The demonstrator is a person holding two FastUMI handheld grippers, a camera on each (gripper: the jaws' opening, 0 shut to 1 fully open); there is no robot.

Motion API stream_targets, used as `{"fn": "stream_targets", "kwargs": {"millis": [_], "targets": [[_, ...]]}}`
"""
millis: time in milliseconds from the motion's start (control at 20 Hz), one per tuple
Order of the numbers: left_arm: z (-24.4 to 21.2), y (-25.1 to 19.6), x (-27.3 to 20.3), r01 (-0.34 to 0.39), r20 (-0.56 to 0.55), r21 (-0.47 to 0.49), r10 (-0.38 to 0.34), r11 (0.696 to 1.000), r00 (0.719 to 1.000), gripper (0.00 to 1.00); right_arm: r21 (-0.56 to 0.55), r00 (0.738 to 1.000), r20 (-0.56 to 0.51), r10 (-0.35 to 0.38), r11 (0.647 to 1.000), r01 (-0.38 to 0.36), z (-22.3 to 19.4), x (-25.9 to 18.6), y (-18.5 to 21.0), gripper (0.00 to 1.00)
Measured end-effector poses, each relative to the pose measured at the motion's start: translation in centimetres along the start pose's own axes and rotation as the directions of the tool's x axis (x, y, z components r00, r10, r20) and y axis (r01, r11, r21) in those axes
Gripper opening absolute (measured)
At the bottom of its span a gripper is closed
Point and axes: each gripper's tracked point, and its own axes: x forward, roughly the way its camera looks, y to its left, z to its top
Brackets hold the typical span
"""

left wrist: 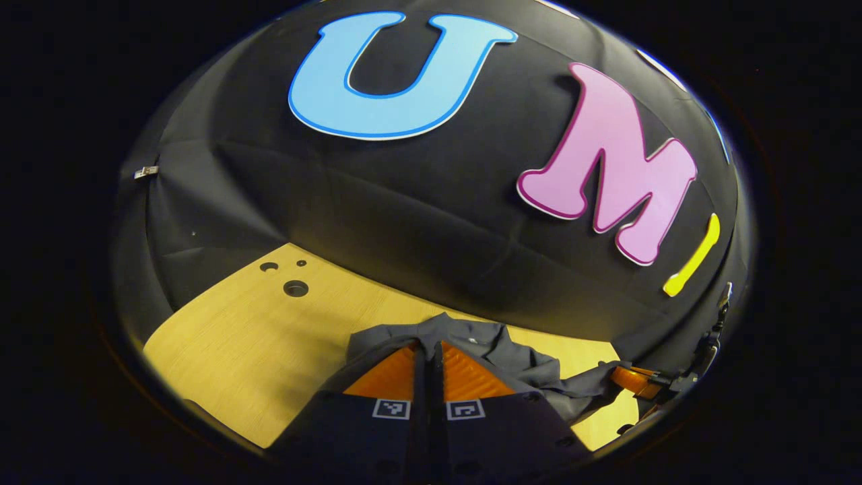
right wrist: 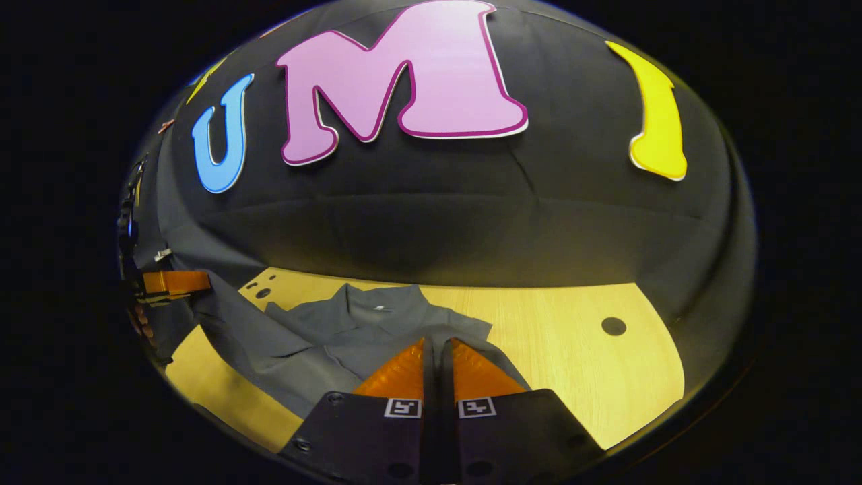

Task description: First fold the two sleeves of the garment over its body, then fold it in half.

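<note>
holding a fold of the grey garment (right wrist: 337, 337) between them, both tools appear engaged at once. in the left gripper view the left gripper (left wrist: 428, 350) has its fingers drawn together with only a thin gap, and cloth is bunched right at and ahead of the tips; it looks pinched on the fabric, though the contact itself is hidden. off to that tool's right, near the edge, the right gripper (left wrist: 633, 379) meets a stretched corner of the same cloth. in the right gripper view that tool's own fingers are likewise together over the garment, collar area just ahead, with the left gripper (right wrist: 176, 283) far to its left, cloth draped from it. the garment lies on the wooden table (right wrist: 572, 350), partly lifted. judgement: the halving fold looks in hand, sleeves apparently already in, though this cannot be confirmed. the next move calls for carrying both held edges forward evenly, keeping tension level, and lowering them onto the far edge before letting go.
</note>
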Motion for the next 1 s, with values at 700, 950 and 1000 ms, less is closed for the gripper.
{"fn": "stream_targets", "kwargs": {"millis": [700, 950, 1000], "targets": [[1.0, 3.0, 12.6, 0.0, 0.032, 0.077, -0.002, 0.997, 0.999, 0.08, 0.006, 0.999, 0.012, -0.048, 0.999, 0.048, 1.8, 10.9, -1.5, 0.05], [-0.7, 4.5, 14.5, -0.011, 0.014, 0.062, 0.01, 0.998, 1.0, 0.05, -0.01, 0.997, -0.03, -0.077, 0.997, 0.077, -0.2, 12.5, -2.1, 0.05], [-0.8, 4.5, 14.5, -0.007, 0.009, 0.061, 0.007, 0.998, 1.0, 0.05, -0.013, 0.996, -0.038, -0.08, 0.997, 0.08, -0.5, 12.7, -2.2, 0.07]]}}
